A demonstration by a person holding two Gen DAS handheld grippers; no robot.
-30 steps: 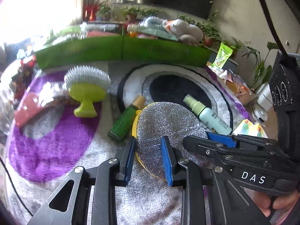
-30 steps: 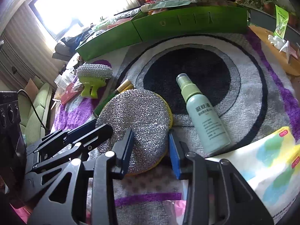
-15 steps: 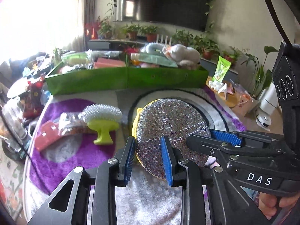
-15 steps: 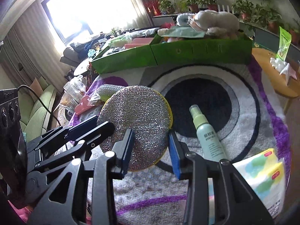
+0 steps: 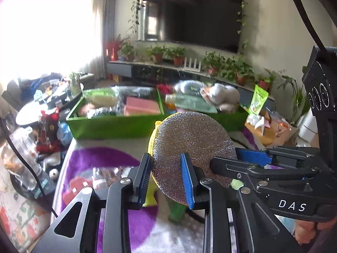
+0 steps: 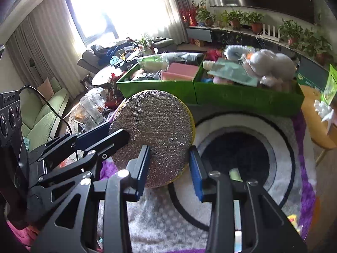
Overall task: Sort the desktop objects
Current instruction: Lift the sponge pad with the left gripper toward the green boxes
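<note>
Behind the desk we note a wall-mounted dark television (image 5: 189, 16) above a long shelf of potted plants (image 5: 221, 65). Covering the desk is a shaggy rug with purple, white and black rings (image 6: 248, 126). At its far edge stand two green rectangular boxes (image 6: 210, 94) side by side, both piled with soft items. The round silver-mesh scouring pad with a yellow backing (image 5: 189, 147) is lifted clear of the rug, tilted up in front of the boxes. The left gripper (image 5: 166, 177) is clamped on the pad's lower left edge; its fingers (image 5: 186, 179) are as close together as they get, with the pad's rim between them. The right gripper (image 6: 168, 168) grips the pad's lower right edge, its fingers (image 6: 195, 172) only partly apart and pressing on the pad. In the left wrist view a hand (image 5: 311, 229) shows at the right gripper's handle.
</note>
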